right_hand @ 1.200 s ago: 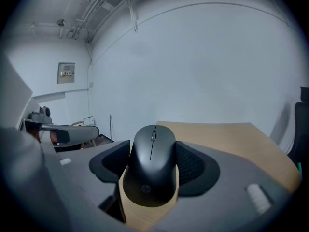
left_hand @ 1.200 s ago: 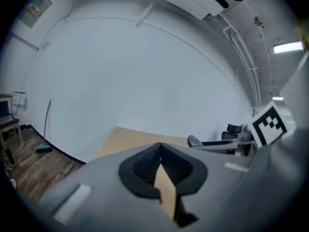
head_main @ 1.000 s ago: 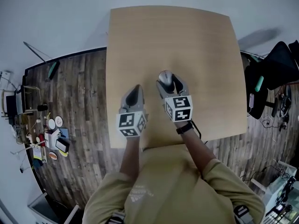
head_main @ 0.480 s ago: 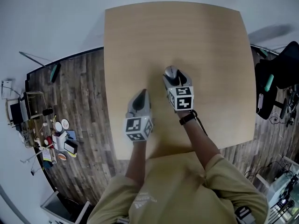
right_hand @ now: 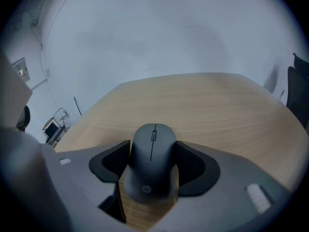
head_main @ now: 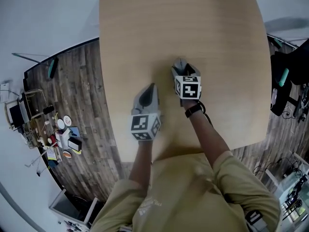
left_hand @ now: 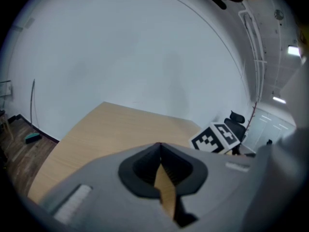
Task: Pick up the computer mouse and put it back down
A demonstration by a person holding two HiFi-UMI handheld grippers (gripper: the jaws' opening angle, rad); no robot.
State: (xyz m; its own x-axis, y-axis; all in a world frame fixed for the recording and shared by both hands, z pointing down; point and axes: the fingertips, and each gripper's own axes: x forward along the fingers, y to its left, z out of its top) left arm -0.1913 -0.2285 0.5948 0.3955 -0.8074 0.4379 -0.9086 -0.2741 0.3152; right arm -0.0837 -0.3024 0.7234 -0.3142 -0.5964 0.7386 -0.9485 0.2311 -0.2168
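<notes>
Between the dark pads [right_hand: 195,162] of my right gripper [right_hand: 153,148] sits the computer mouse [right_hand: 152,175]. It is dark grey, with its scroll wheel pointing away from me, and it is clamped by its curved sides. The jaws stand wide because the mouse body fills the gap. The mouse is over the middle of the light wooden table [head_main: 145,33] with its nose tilted downward. No view tells me whether its underside touches the wood.

That uncertainty is my main worry. If I spread the jaws while the mouse is clear of the surface, it would drop nose first and could bounce or skid. If I push lower than needed, I would press it into the tabletop, and the smooth rounded sides could squirt out of the pads. I judge that levelling the gripper before letting go would lower both risks. If one pad clings as the jaws open, it could drag the mouse sideways.

My left gripper [left_hand: 160,145] hovers just beside the right one, nearer to me and to the left. Its jaws are pressed together with nothing between them. It is near enough that a careless swing of either hand could knock the two together and jolt the mouse loose.

There is plenty of bare wood around the mouse, so a small slide would stay on the table. A hard bounce toward an edge could send it to the wood-plank floor [head_main: 82,91].
</notes>
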